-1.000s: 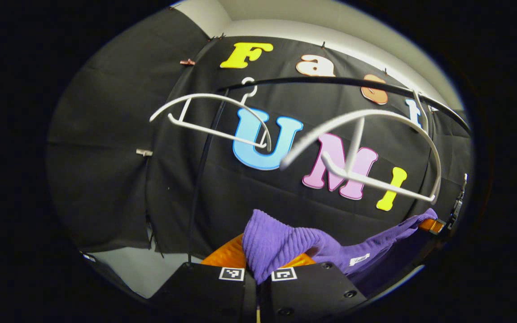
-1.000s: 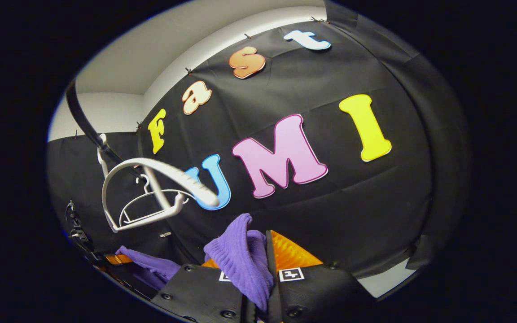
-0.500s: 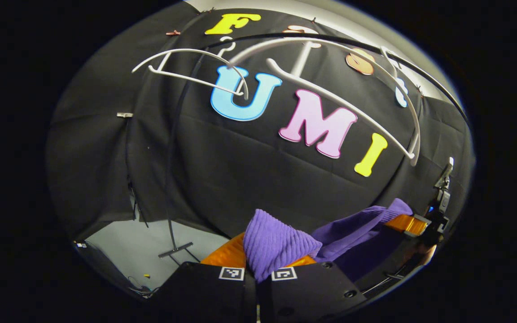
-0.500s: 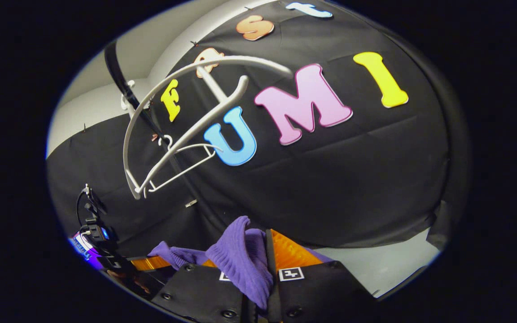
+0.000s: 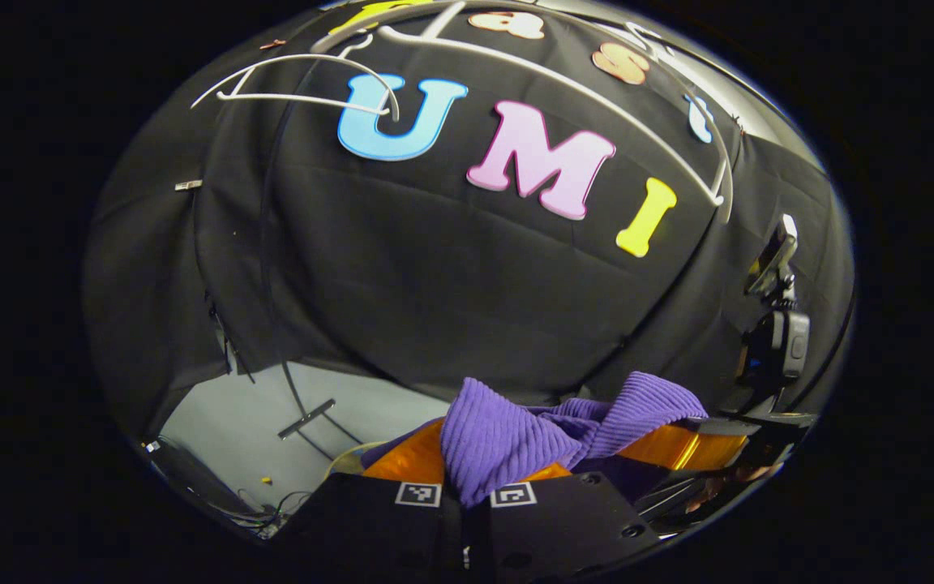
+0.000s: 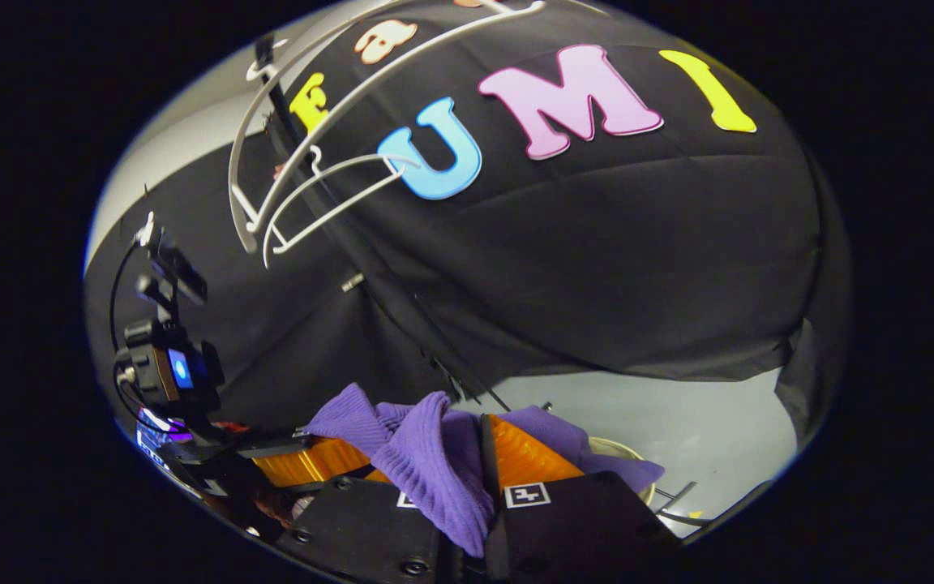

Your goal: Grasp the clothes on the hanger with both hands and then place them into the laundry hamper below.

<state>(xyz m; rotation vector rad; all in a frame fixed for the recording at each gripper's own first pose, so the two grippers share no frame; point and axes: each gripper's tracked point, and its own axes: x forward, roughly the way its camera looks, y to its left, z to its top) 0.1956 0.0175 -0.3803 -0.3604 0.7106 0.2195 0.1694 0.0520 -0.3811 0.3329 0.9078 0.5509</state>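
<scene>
A purple ribbed garment point(image 5: 507, 438) is pinched between the orange fingers point(image 5: 406, 458) of my left gripper point(image 5: 467, 474), which is shut on it. The cloth runs right to my right gripper point(image 5: 678, 442), seen there with its camera mount. In the right gripper view, my right gripper point(image 6: 475, 478) is shut on the same purple garment point(image 6: 430, 454), and my left gripper point(image 6: 305, 458) holds its other end at lower left. Two bare white hangers point(image 5: 297, 77) point(image 6: 305, 174) hang on the black rail above. A pale hamper rim point(image 6: 621, 446) peeks out just beyond the cloth, low down.
The black cloth wall stands straight ahead. Grey floor point(image 5: 272, 414) shows below it, with the rack's black pole and foot point(image 5: 305, 418). In the right gripper view the grey floor point(image 6: 678, 414) lies at lower right.
Both grippers have come down with the purple garment held between them and moved closer together. The hangers now sit high in both views, and more floor shows below.
</scene>
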